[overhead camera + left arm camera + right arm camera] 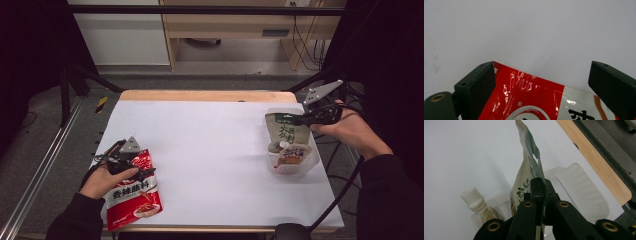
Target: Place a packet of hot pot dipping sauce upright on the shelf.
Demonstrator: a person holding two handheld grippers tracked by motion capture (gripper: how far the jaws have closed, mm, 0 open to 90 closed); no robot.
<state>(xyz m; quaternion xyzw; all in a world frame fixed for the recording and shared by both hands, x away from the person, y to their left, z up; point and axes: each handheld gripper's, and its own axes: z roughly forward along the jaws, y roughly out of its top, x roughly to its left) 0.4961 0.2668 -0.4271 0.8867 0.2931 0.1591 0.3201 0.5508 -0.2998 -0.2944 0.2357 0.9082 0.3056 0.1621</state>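
One spouted pouch (477, 205) beside green packet (529, 167), right gripper view

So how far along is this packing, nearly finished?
Partway, I'd say. A white-capped pouch already lies in the clear tub. The right claw is clamped on the green packet, standing it in the tub. The red packet lies on the table between the left claw's open jaws, ungripped.
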